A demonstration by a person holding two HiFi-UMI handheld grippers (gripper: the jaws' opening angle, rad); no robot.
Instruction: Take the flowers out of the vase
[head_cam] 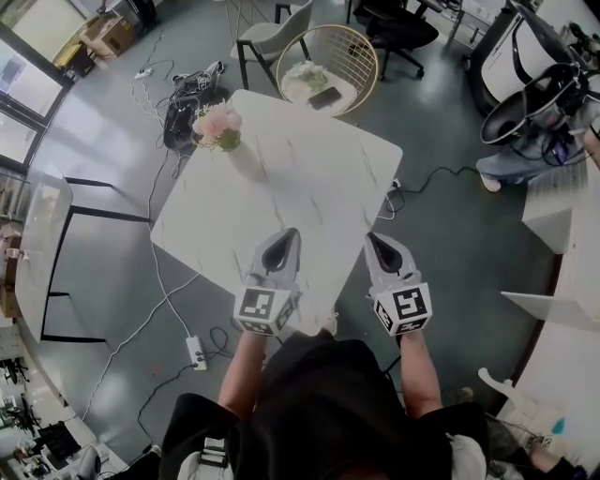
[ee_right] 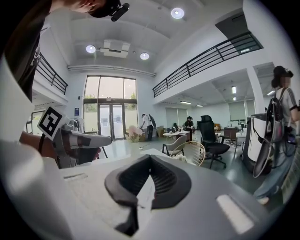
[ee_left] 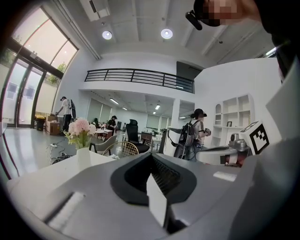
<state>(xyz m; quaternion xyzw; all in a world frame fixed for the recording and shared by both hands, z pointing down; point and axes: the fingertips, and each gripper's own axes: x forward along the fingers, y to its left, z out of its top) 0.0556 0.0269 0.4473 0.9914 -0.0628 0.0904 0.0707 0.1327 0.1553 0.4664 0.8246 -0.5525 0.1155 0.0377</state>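
Note:
A bunch of pink flowers point(head_cam: 217, 122) stands upright in a small white vase point(head_cam: 228, 142) at the far left corner of the white marble table point(head_cam: 309, 178). My left gripper point(head_cam: 286, 234) and right gripper point(head_cam: 375, 239) hover side by side over the table's near edge, well short of the vase. Both point toward the far side, jaws together, nothing between them. The left gripper view shows the flowers point(ee_left: 80, 127) and vase point(ee_left: 83, 155) ahead to the left of the shut left gripper point(ee_left: 151, 157). In the right gripper view the flowers point(ee_right: 135, 132) are small and far, beyond the shut right gripper point(ee_right: 150, 158).
A gold wire chair point(head_cam: 328, 58) holding white items and a dark phone stands behind the table, with a grey chair point(head_cam: 272, 36) and a black office chair point(head_cam: 398, 26) further back. Cables and a power strip point(head_cam: 196, 352) lie on the floor at left. White furniture point(head_cam: 562, 216) stands at right.

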